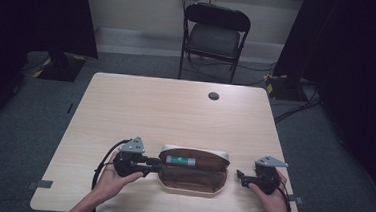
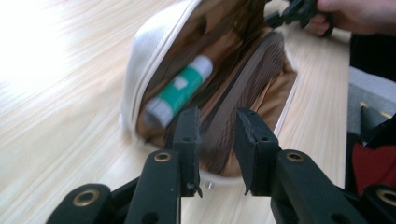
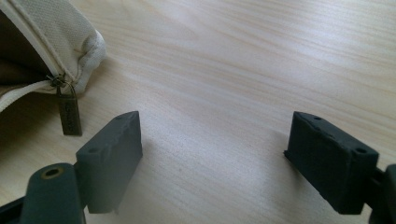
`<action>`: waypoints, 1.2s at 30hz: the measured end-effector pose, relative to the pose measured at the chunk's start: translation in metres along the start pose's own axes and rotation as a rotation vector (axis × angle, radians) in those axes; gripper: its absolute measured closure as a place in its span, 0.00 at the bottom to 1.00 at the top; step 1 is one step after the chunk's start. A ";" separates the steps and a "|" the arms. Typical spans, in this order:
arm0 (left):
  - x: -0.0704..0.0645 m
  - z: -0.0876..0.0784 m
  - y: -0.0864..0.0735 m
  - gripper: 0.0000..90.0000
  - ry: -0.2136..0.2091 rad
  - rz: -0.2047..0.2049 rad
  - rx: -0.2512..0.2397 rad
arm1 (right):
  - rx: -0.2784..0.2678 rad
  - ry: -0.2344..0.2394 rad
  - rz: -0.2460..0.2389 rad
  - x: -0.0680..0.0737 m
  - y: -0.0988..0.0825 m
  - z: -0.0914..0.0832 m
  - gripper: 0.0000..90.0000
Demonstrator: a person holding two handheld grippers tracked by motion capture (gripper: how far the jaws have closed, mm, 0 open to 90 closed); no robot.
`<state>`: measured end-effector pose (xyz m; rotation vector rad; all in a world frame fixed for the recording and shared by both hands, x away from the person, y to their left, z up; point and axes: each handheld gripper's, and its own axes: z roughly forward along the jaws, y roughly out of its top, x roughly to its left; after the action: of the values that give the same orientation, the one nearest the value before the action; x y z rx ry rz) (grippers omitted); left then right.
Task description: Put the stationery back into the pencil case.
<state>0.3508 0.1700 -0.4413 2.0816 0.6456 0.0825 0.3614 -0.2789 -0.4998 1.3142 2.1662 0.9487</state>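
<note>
A cream pouch with brown lining lies unzipped near the table's front edge, and a green and white glue stick rests in its far half. My left gripper is at the pouch's left end. In the left gripper view its jaws stand close together with the lining's fold between them, beside the glue stick. My right gripper rests just off the pouch's right end. Its jaws are wide open over bare wood, and the zipper pull hangs from the pouch at its left.
The wooden table has a small black round cap near its far edge. A black folding chair stands behind the table. Cables lie on the floor at the right.
</note>
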 end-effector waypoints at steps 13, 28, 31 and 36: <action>0.017 -0.041 -0.020 0.56 0.128 -0.059 -0.021 | 0.000 -0.003 0.003 0.000 0.000 0.000 0.19; 0.052 -0.078 -0.059 0.34 0.310 -0.142 0.015 | 0.000 -0.006 0.005 0.001 0.000 0.000 0.19; 0.062 -0.081 -0.070 0.33 0.342 -0.173 0.017 | 0.000 -0.006 0.005 0.001 0.000 0.000 0.19; 0.077 -0.082 -0.083 0.30 0.384 -0.199 0.069 | 0.000 -0.006 0.005 0.001 0.000 0.000 0.19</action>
<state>0.3584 0.3055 -0.4757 2.0725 1.0981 0.3567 0.3612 -0.2782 -0.4999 1.3212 2.1600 0.9452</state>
